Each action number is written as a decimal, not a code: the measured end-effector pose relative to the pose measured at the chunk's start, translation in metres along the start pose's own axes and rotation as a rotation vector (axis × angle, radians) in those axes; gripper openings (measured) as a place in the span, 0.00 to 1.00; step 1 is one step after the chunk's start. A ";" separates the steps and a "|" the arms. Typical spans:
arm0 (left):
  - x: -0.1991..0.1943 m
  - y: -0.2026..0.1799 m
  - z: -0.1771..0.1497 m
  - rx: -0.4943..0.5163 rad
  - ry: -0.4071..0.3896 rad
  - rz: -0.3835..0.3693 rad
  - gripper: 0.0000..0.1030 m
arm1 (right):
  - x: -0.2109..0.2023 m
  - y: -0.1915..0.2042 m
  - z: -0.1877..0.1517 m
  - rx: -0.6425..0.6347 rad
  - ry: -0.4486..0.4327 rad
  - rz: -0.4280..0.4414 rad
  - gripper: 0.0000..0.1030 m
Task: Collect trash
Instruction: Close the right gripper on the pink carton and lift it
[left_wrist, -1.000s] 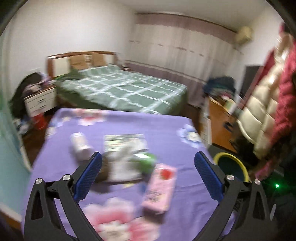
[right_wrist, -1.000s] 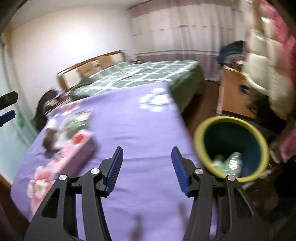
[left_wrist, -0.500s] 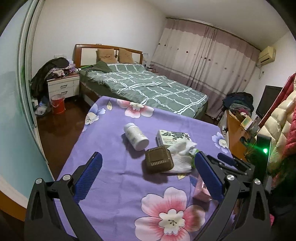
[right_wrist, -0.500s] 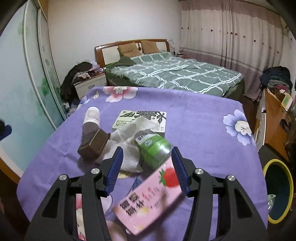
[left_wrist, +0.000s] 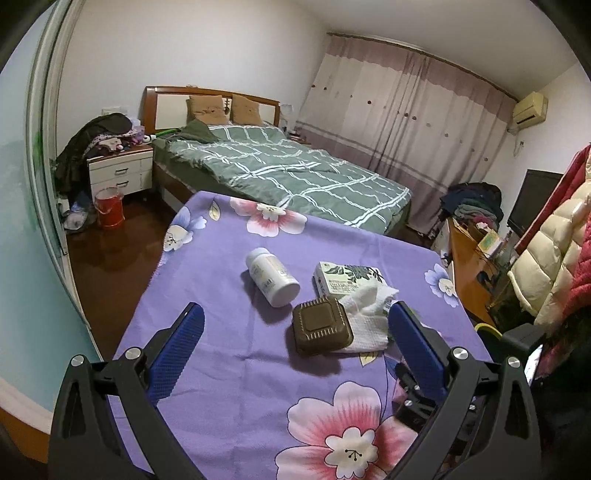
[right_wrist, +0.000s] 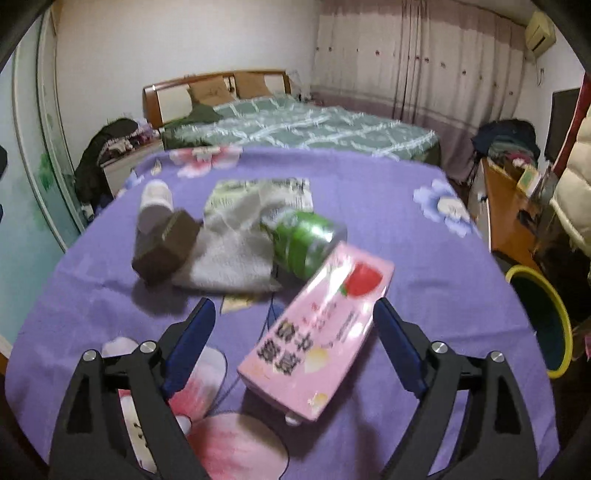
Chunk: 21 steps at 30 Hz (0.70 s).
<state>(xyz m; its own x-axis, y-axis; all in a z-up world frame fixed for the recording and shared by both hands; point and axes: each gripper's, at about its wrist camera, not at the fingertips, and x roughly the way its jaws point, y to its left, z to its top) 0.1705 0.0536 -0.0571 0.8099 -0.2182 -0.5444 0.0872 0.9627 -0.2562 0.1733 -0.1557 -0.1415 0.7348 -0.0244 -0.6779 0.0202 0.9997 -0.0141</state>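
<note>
Left wrist view: I see the left gripper (left_wrist: 295, 334) above the near part of the bench (left_wrist: 221, 369), which is covered with a purple flowered cloth. Its jaws stand wide apart and hold nothing. Ahead of them, near the middle of the bench, a brown square container (left_wrist: 322, 331) rests partly on a crumpled white cloth (left_wrist: 369, 325). A white bottle (left_wrist: 271, 277) lies on its side just beyond the container, toward the far left. A flat printed box (left_wrist: 347, 278) lies beyond the cloth, toward the far right edge, touching it. A yellow bin rim (left_wrist: 489, 329) shows past the right edge of the bench. Part of a second black tool sits behind the right jaw finger; I cannot tell its state from here.

Right wrist view: I see the right gripper (right_wrist: 293, 334) over the near half of the bench (right_wrist: 424, 258). Its jaws are spread apart, closed on nothing. A pink carton (right_wrist: 317, 332) lies between them, angled toward the far right, not touched by either finger. A green can (right_wrist: 304, 243) lies on its side at the carton's far end. The white cloth (right_wrist: 229, 254), brown container (right_wrist: 166, 247) and white bottle (right_wrist: 155, 203) lie to the can's left. A yellow-rimmed bin (right_wrist: 546, 325) stands on the floor off the right edge. This view is blurred.
</note>
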 end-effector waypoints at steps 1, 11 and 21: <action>0.002 0.000 0.000 -0.003 0.003 -0.003 0.95 | 0.002 -0.001 -0.004 0.001 0.014 0.002 0.80; 0.012 -0.007 -0.006 -0.009 0.033 -0.029 0.95 | 0.001 -0.026 -0.016 0.057 0.035 0.039 0.62; 0.026 -0.031 -0.009 0.019 0.067 -0.046 0.95 | -0.036 -0.083 -0.023 0.135 -0.037 0.084 0.53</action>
<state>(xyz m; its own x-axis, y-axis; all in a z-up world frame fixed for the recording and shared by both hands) 0.1839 0.0162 -0.0705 0.7640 -0.2718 -0.5852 0.1346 0.9541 -0.2675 0.1294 -0.2378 -0.1325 0.7622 0.0568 -0.6448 0.0466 0.9887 0.1422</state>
